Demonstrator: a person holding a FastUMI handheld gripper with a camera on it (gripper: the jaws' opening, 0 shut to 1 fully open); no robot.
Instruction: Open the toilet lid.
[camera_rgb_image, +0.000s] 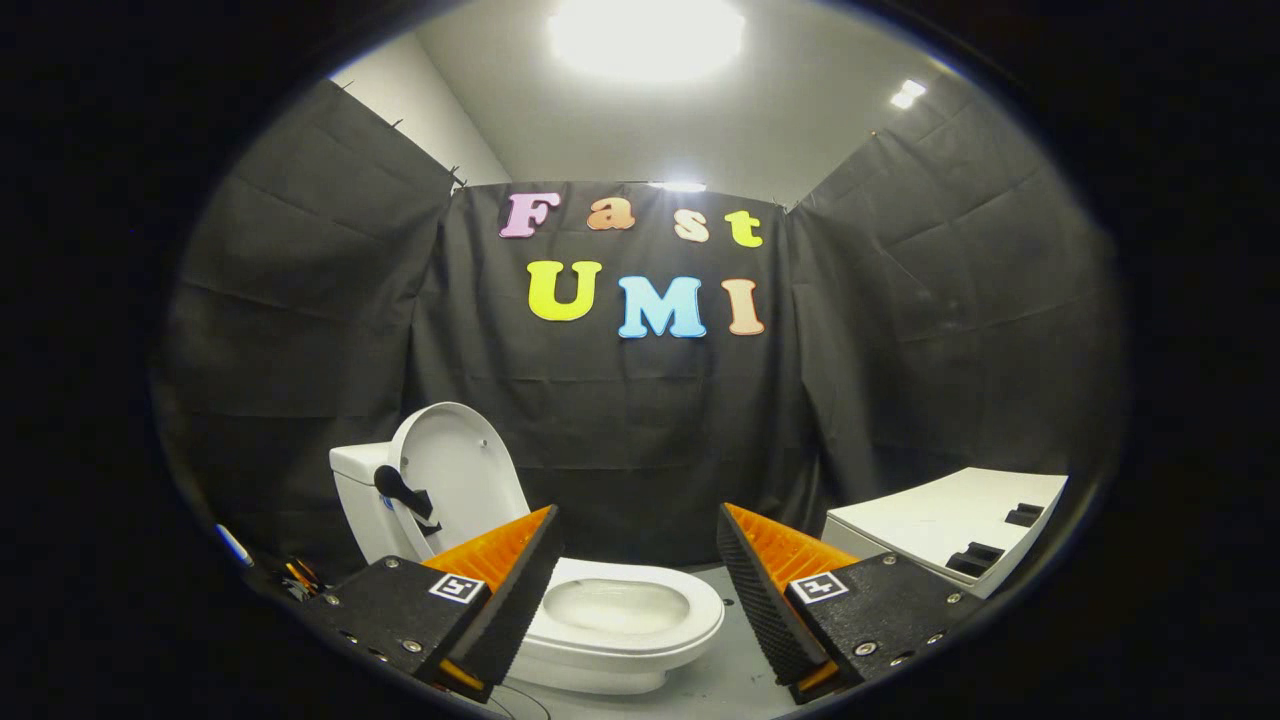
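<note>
Far left: toilet tank (352, 470) against the black cloth wall (640, 420). Toilet lid (455, 480) raised upright, leaning on the tank. Centre: toilet bowl (625, 610) uncovered, beyond the fingers. Gripper (632, 590) near, fingers spread apart, holding nothing. Right: white slab (940, 525) lying flat.

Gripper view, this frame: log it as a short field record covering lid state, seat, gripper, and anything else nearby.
lid: toilet lid raised, standing upright against the tank
seat: toilet seat down, bowl open to view
lid handle: dark fitting on the lid's inner face
gripper: gripper open, fingers spread wide, touching nothing
toilet position: just ahead of the fingers, bowl showing between them
nearby: white box beyond the right finger, on the floor
task status: lid appears already open
</note>
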